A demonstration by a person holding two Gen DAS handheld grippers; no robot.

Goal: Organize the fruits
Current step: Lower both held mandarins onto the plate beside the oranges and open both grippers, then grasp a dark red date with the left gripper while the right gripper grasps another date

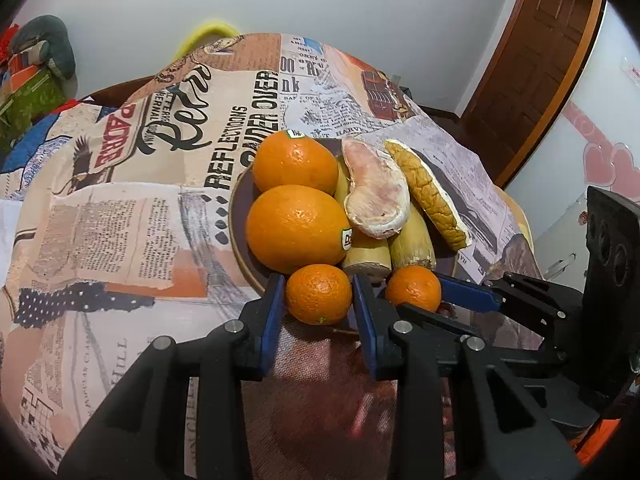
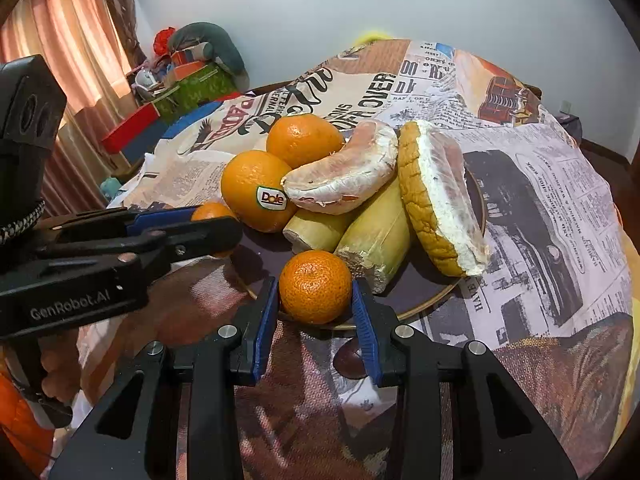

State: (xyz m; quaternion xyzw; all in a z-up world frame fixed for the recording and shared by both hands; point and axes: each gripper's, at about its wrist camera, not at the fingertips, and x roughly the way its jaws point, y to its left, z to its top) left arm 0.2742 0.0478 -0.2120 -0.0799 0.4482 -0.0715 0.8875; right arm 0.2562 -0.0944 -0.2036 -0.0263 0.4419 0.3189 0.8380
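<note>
Across the table we see a newspaper-print cloth (image 1: 120,216) reading "REFLECTIONS" and "OVER", and on it a dark round plate (image 2: 424,288) heaped with fruit. Largest are two peeled pomelo wedges, one bare and pink (image 1: 376,196), one still backed by pitted yellow rind (image 2: 424,208); under them lie two pale cut cane-like stalks (image 2: 376,236). Two glossy big oranges (image 1: 294,228) sit behind, and only our right wrist view lets the near one's sticker read "Dole" (image 2: 272,198). Our left gripper (image 1: 318,300) has its blue ribbed jaws closed against the sides of a small dimpled mandarin (image 1: 318,294) at the plate's near rim. Our right gripper (image 2: 315,304) clasps a second mandarin (image 2: 315,286) likewise, just beside the first. The right wrist view alone shows "GenRobot.AI" printed on the left gripper's black body.
</note>
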